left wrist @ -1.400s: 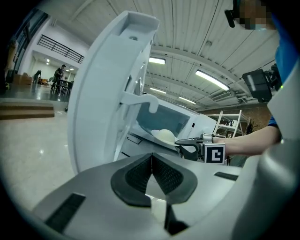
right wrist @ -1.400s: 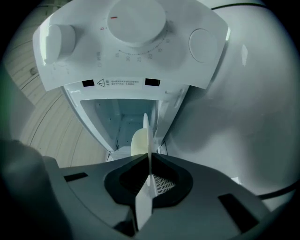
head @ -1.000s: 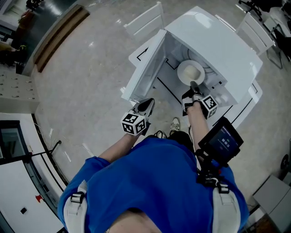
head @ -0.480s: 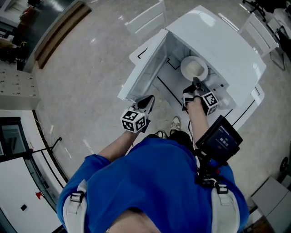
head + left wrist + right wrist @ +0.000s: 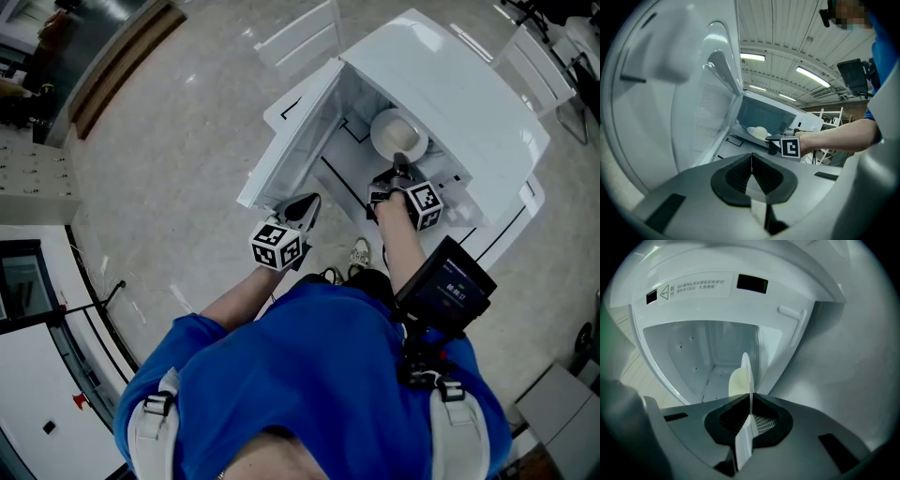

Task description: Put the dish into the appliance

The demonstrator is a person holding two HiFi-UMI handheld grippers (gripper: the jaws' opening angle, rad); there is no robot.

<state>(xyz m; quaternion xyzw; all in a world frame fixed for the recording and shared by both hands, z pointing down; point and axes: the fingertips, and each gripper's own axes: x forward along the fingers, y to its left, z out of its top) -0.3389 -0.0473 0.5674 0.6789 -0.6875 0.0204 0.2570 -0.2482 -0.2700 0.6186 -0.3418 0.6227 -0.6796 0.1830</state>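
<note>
Glossy white appliance (image 5: 459, 84), smooth pale glazed dish (image 5: 398, 134), polished stone-like floor (image 5: 169, 159).

blue shirt (image 5: 309, 375), pale shoulder straps (image 5: 150, 436) with black buckles (image 5: 157, 406); black-and-white marker cubes (image 5: 277, 247), dark ribbed jaws.

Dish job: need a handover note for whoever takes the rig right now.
Right gripper: shut on the rim of the dish.
Left gripper: shut, empty, beside the open door.
The dish is held at the mouth of the appliance, not released.
Done: door open, dish gripped and brought to the cavity.
Left: set the dish inside, let go, pull out; probably shut the door.
</note>
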